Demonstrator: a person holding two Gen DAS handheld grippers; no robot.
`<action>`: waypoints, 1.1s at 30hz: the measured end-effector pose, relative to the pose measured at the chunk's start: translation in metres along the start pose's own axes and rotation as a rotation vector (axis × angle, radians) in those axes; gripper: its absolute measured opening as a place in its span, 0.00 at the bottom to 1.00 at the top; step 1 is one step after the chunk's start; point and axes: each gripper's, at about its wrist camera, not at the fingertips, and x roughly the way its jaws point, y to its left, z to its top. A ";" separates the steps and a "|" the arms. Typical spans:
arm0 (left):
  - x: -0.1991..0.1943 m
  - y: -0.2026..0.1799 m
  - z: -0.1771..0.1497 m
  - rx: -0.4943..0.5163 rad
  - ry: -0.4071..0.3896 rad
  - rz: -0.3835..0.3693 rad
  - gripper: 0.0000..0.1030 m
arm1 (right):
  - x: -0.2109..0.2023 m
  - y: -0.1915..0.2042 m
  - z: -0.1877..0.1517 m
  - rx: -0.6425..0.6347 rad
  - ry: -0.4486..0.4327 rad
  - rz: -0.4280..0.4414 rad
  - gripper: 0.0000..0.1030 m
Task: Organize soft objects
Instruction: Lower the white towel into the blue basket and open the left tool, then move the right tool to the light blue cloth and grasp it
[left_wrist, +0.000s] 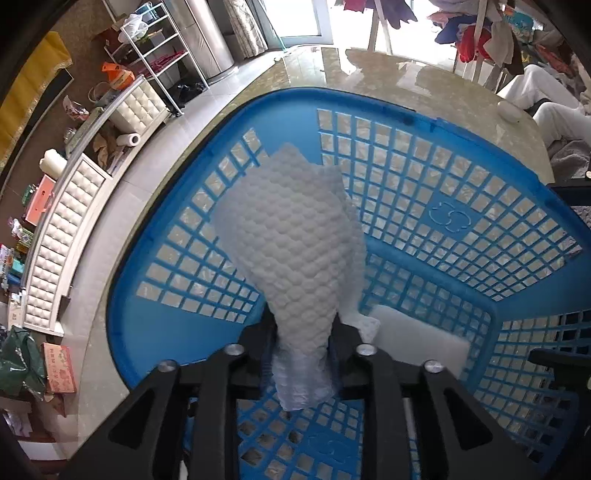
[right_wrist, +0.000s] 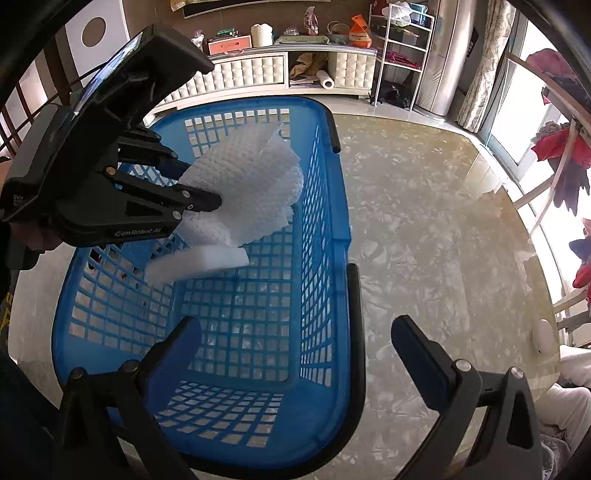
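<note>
A blue lattice basket (left_wrist: 461, 221) (right_wrist: 258, 332) stands on a marble table (right_wrist: 424, 240). My left gripper (left_wrist: 304, 339) (right_wrist: 210, 203) is shut on a white textured foam sheet (left_wrist: 291, 243) (right_wrist: 251, 184) and holds it inside the basket, above the bottom. A white foam block (left_wrist: 421, 343) (right_wrist: 199, 264) lies on the basket floor under the sheet. My right gripper (right_wrist: 295, 332) is open and empty, its fingers astride the basket's near right rim.
A small white oval object (right_wrist: 543, 336) (left_wrist: 509, 110) lies at the table's far edge. A white cabinet (right_wrist: 258, 74) and a wire shelf rack (right_wrist: 399, 55) stand beyond the table. Clothes hang on a rack (right_wrist: 561, 147) by the window.
</note>
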 end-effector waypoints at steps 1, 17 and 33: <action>-0.001 0.000 -0.001 0.003 -0.005 0.009 0.42 | 0.000 0.000 0.000 0.000 -0.002 0.003 1.00; -0.077 -0.009 -0.022 -0.035 -0.116 0.072 0.76 | -0.005 0.005 -0.002 -0.006 -0.024 0.016 1.00; -0.153 -0.010 -0.127 -0.201 -0.205 0.104 1.00 | -0.045 0.036 0.000 -0.045 -0.167 0.051 1.00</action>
